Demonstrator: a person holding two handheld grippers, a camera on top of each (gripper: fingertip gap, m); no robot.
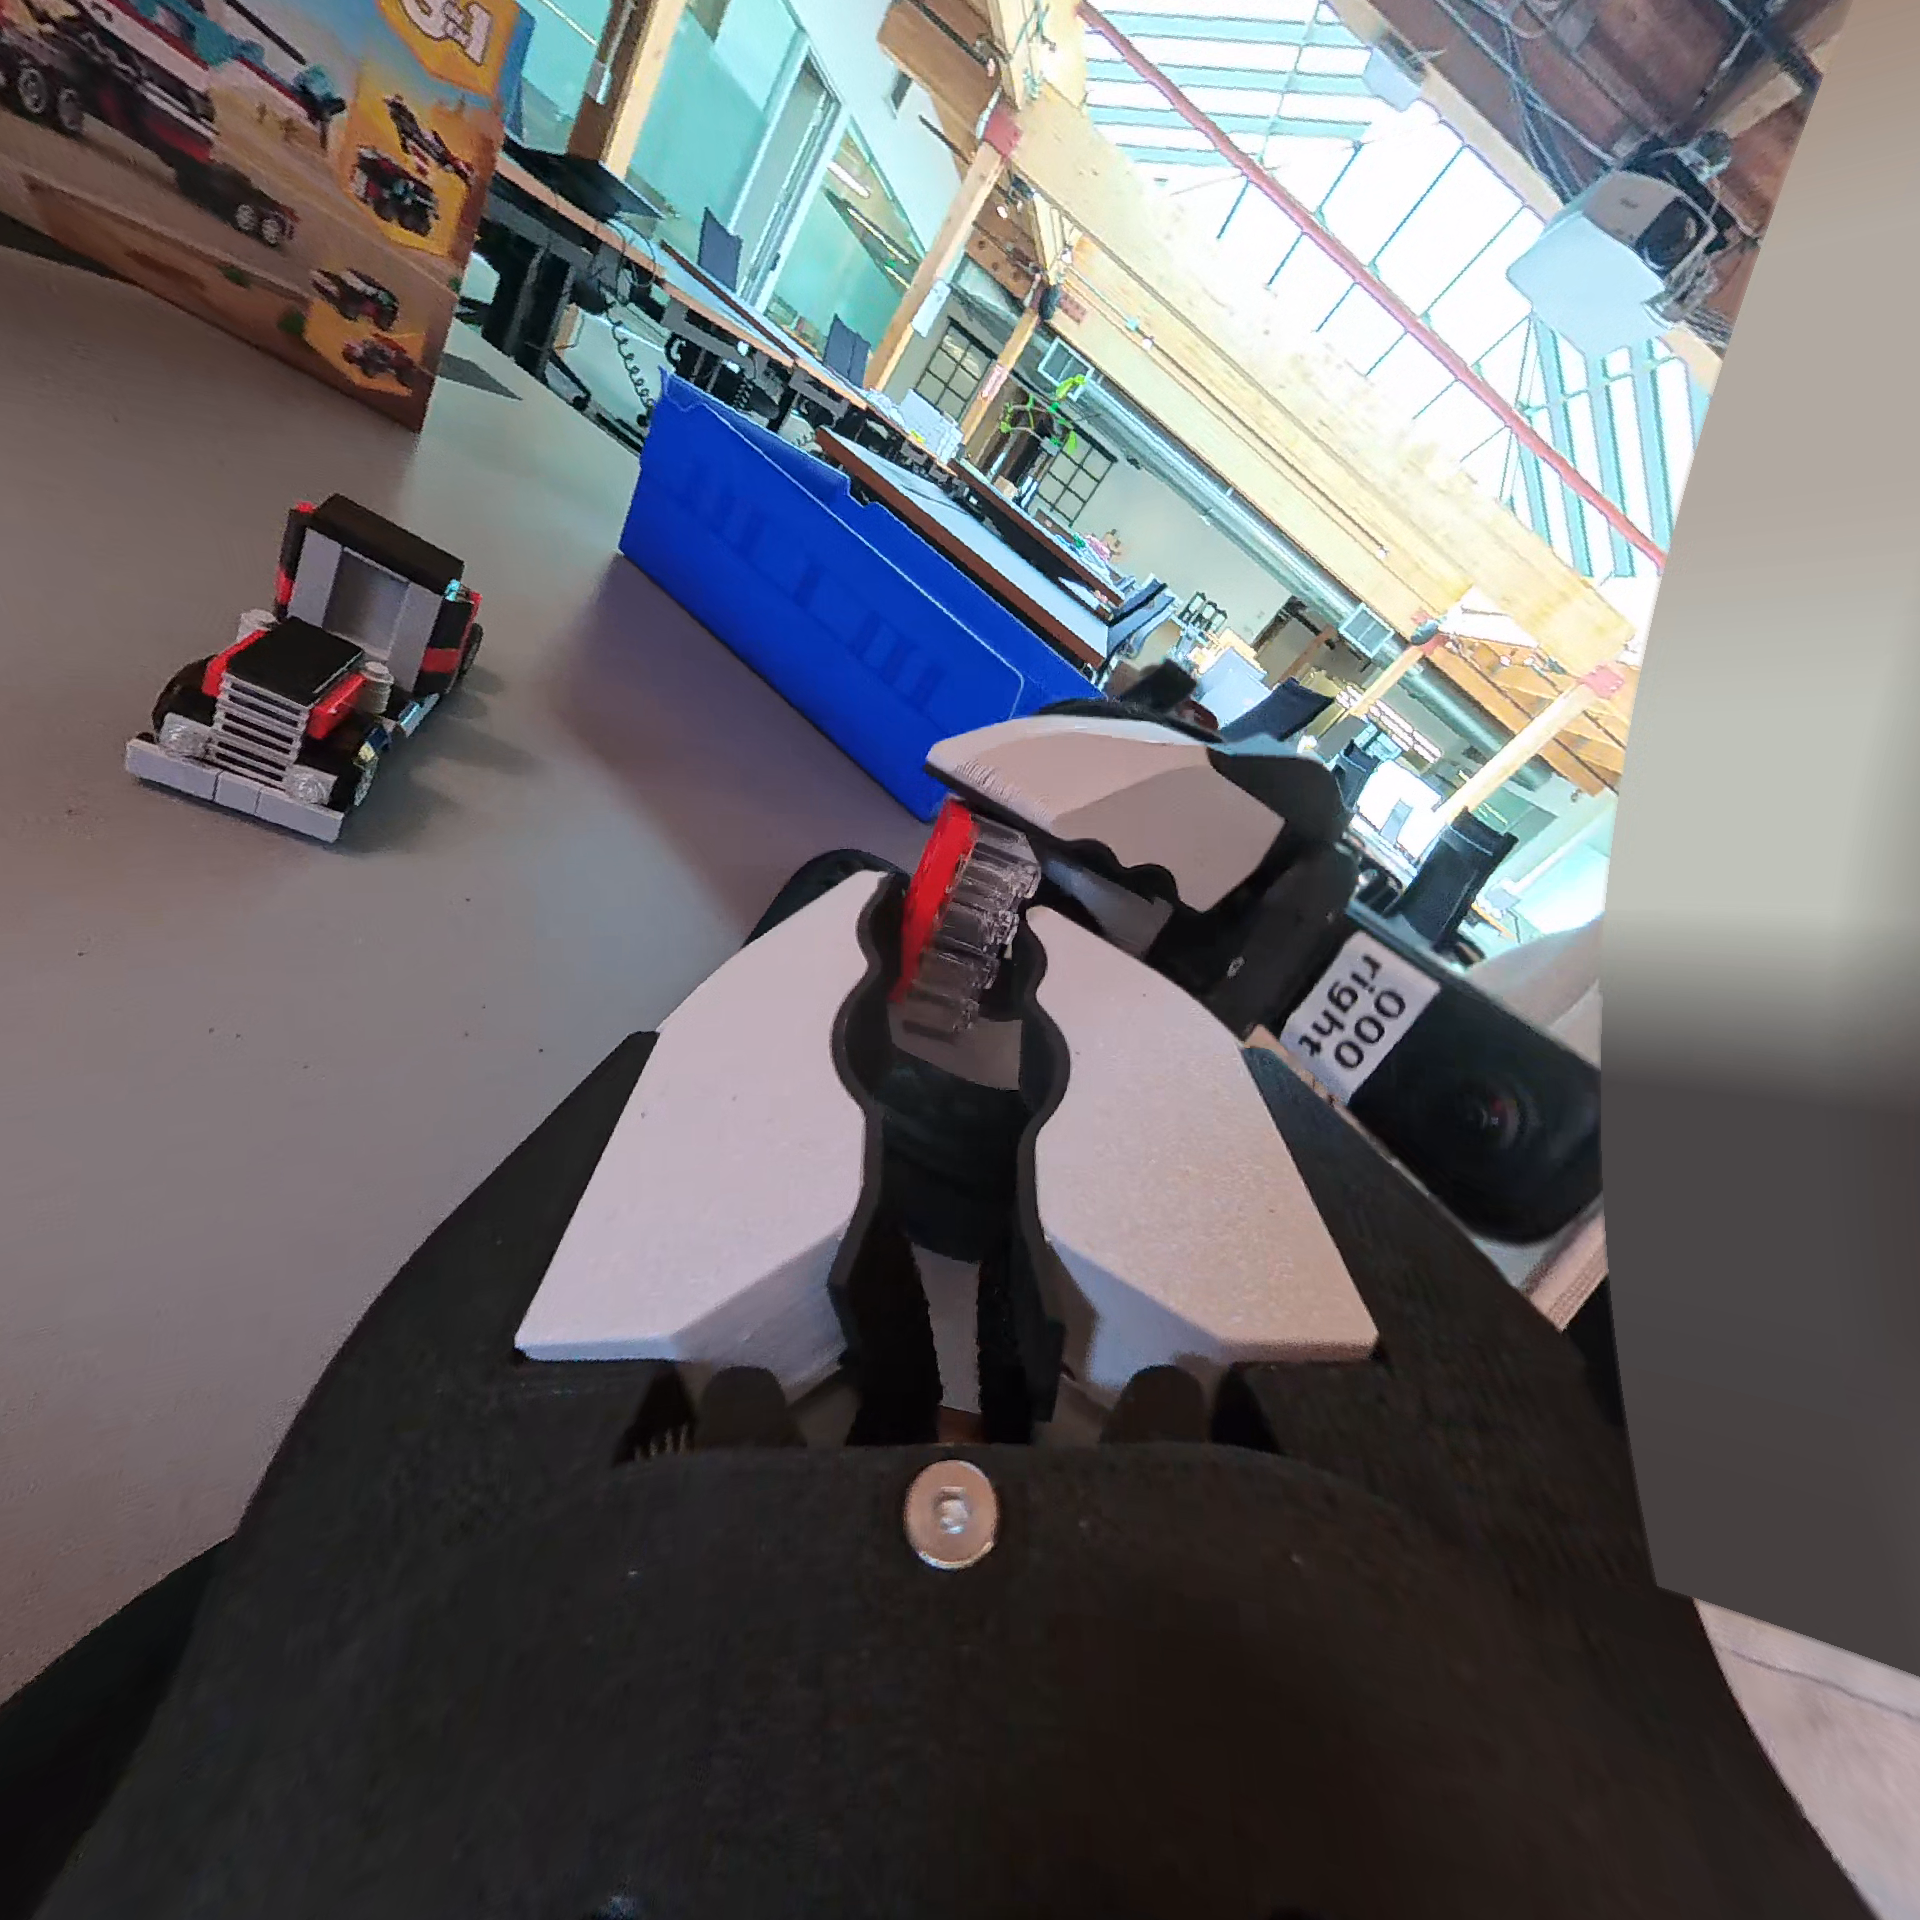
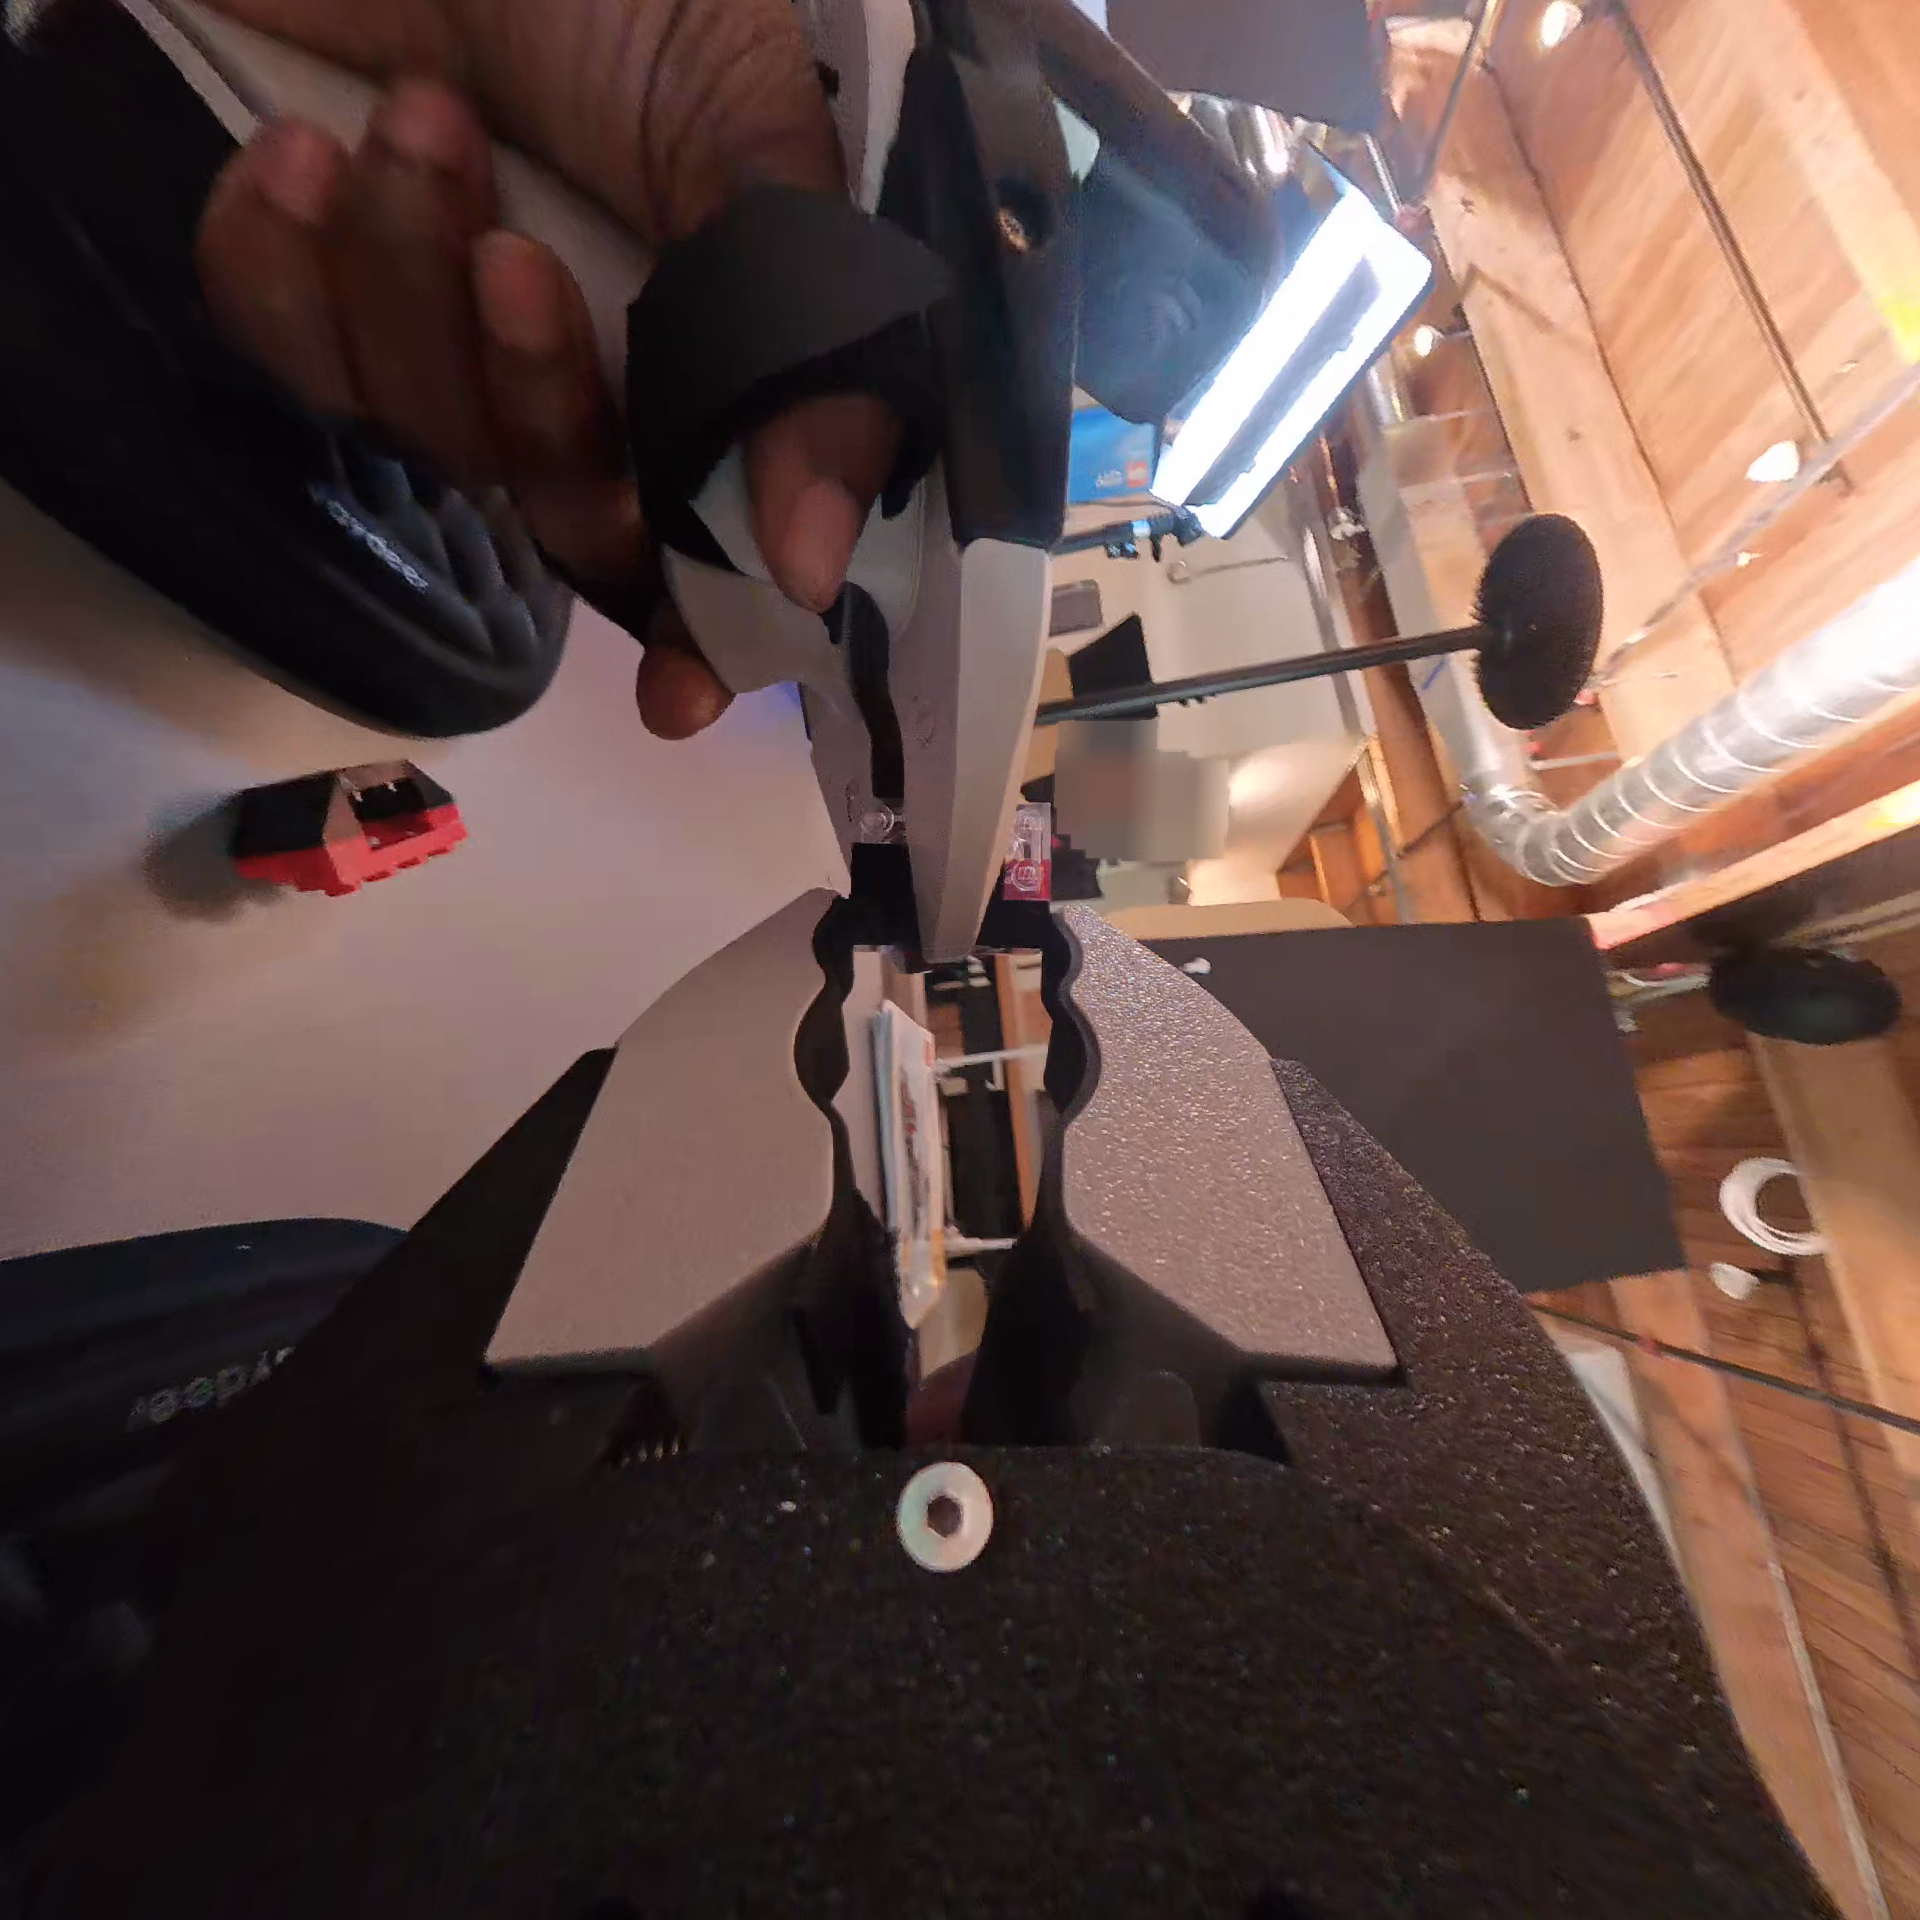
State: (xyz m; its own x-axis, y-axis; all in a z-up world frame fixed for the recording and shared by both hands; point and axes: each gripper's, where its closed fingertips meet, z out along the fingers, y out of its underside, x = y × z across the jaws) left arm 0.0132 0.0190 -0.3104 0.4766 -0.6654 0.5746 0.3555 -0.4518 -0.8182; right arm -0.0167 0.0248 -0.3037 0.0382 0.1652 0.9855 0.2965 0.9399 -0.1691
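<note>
Left wrist view: the left gripper (image 1: 961, 935) pinches a small brick assembly (image 1: 951, 940), a red plate with clear studded pieces, held clear above the grey table (image 1: 312, 1039). The right gripper (image 1: 997, 800) meets it from above. A toy truck (image 1: 312, 665) stands towards the table's far left, a blue bin (image 1: 831, 603) at its far edge.

Right wrist view: the right gripper (image 2: 940, 930) clamps the assembly's black base (image 2: 878, 894). Judging by this, both grips should stay square and firm, pulling straight.
</note>
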